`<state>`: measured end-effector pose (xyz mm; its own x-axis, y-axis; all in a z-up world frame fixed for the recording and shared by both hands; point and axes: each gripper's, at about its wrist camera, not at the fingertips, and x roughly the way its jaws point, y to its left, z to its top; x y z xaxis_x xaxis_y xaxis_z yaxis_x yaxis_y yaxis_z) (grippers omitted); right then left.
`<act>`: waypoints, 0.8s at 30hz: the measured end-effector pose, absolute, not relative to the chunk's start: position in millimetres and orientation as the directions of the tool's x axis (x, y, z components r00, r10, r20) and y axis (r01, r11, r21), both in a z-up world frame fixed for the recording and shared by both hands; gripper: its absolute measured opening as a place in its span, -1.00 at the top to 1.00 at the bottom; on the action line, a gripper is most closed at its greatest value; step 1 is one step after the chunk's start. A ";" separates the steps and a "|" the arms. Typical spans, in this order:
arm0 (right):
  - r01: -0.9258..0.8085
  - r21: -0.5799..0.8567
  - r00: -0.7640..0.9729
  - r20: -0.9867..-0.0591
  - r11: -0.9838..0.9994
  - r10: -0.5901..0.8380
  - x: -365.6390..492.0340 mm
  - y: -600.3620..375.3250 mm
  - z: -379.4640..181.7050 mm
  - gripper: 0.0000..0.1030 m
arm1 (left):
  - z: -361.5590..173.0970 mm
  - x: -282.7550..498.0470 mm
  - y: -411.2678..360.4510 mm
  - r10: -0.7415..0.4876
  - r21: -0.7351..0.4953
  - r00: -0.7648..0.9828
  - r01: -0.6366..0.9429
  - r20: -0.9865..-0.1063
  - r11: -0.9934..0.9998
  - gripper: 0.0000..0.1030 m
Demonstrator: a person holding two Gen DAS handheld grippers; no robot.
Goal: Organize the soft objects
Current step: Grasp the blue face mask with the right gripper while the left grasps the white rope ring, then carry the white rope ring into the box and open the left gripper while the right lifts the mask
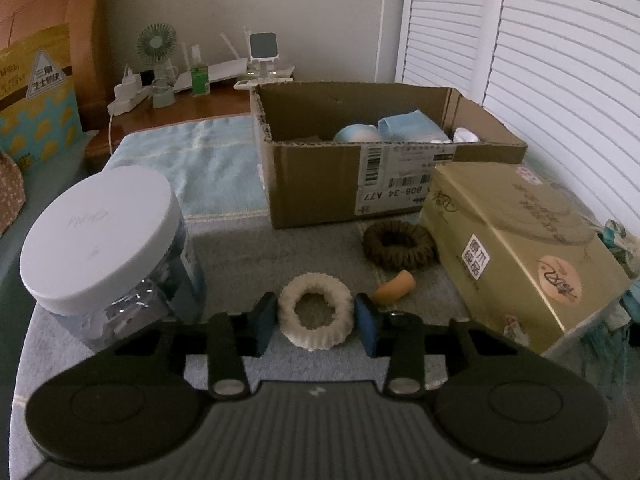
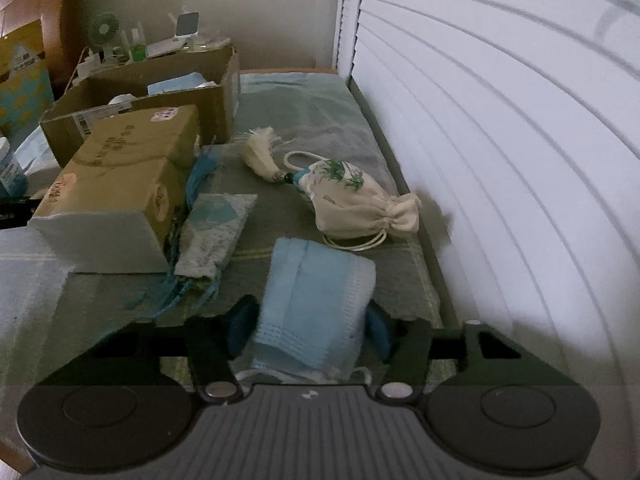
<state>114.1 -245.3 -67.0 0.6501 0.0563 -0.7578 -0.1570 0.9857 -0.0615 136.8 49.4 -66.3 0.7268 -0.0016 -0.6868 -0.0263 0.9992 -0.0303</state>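
Left gripper (image 1: 316, 322) open, pads either side of white scrunchie (image 1: 314, 316) on grey cloth; brown scrunchie (image 1: 398, 245) beyond, then cardboard box (image 1: 320, 184). Right gripper (image 2: 310, 330) open around blue face mask (image 2: 316, 304), contact unclear; drawstring pouch (image 2: 356, 204) lies farther back.

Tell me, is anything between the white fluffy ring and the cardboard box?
Yes. The brown scrunchie and a small orange piece lie on the cloth between the white ring and the cardboard box, slightly right.

white-lid jar (image 1: 100, 248), gold box (image 1: 524, 256), fan (image 1: 157, 43)
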 end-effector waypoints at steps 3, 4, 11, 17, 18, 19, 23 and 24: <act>-0.165 -0.056 0.649 -0.758 0.985 0.066 112.7 -243.6 -64.5 0.06 | -64.5 135.5 50.8 -0.006 -0.027 0.725 -0.017 -0.689 0.999 0.28; -0.168 -0.056 0.649 -0.757 0.984 0.067 112.2 -243.2 -63.9 0.10 | -63.8 134.6 50.8 -0.005 -0.022 0.725 -0.014 -0.688 1.000 0.29; -0.179 -0.058 0.659 -0.748 0.982 0.076 105.1 -243.3 -53.1 0.13 | -53.5 124.7 51.2 -0.028 0.009 0.721 0.047 -0.693 0.999 0.29; -0.202 -0.058 0.672 -0.734 0.978 0.095 95.6 -242.8 -38.7 0.13 | -39.1 112.8 52.8 -0.083 0.000 0.701 0.117 -0.709 0.993 0.29; -0.207 -0.057 0.676 -0.730 0.977 0.101 93.8 -242.3 -35.4 0.13 | -36.2 110.8 52.9 -0.097 -0.005 0.693 0.134 -0.714 0.991 0.29; -0.213 -0.055 0.678 -0.727 0.976 0.107 92.4 -241.9 -32.7 0.13 | -34.0 109.8 53.1 -0.107 -0.008 0.687 0.146 -0.718 0.989 0.29; -0.239 -0.045 0.692 -0.709 0.970 0.137 88.0 -239.3 -20.2 0.13 | -19.9 105.6 53.5 -0.142 -0.021 0.680 0.183 -0.719 0.983 0.29; -0.245 -0.041 0.694 -0.705 0.969 0.146 87.7 -238.3 -17.0 0.13 | -15.6 105.4 53.3 -0.148 -0.022 0.683 0.190 -0.715 0.982 0.29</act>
